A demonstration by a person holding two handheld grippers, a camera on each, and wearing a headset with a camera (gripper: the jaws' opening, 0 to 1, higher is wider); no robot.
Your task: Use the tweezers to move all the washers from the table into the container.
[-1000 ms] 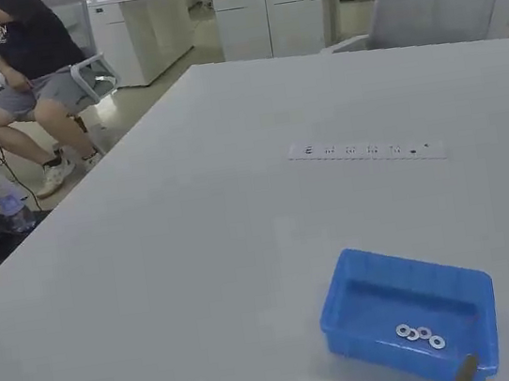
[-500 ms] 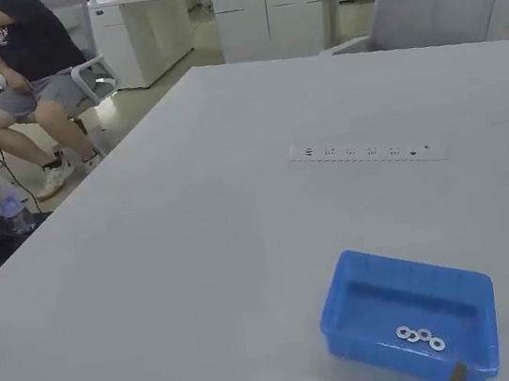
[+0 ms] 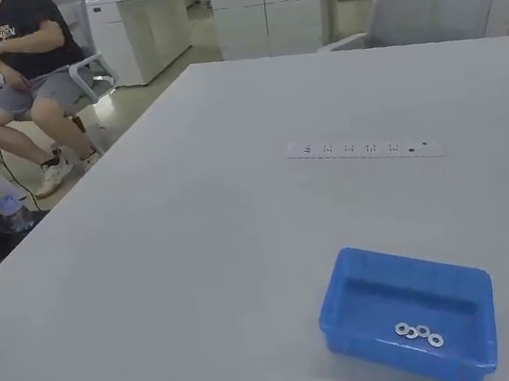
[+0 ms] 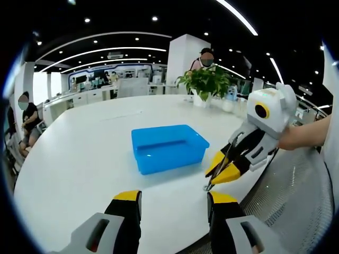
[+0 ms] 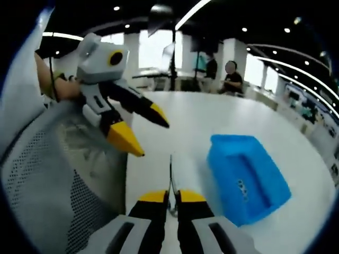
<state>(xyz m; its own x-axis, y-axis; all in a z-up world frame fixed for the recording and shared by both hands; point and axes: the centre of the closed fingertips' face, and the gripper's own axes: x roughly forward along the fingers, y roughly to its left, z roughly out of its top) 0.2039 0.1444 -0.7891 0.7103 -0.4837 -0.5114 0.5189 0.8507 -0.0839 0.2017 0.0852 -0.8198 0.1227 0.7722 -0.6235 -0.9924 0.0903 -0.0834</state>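
Washers (image 3: 419, 332): three small silver rings, close together in a row on the floor of the container (image 3: 347, 321).
Change: the tweezers (image 5: 171, 172) tip that poked in at the head view's lower edge beside the container a second ago is gone. It has pulled back!
Meaning: the drop looks done, and I see no washer left on the worktop (image 3: 242, 239).
Grip: right gripper (image 5: 172, 197) fingers clenched on the tweezers; left gripper (image 4: 174, 199) fingers released, holding nothing.

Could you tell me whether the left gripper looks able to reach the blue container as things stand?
Probably yes: the left gripper is open, bare table lies between it and the blue container, and the right gripper sits off to the side.
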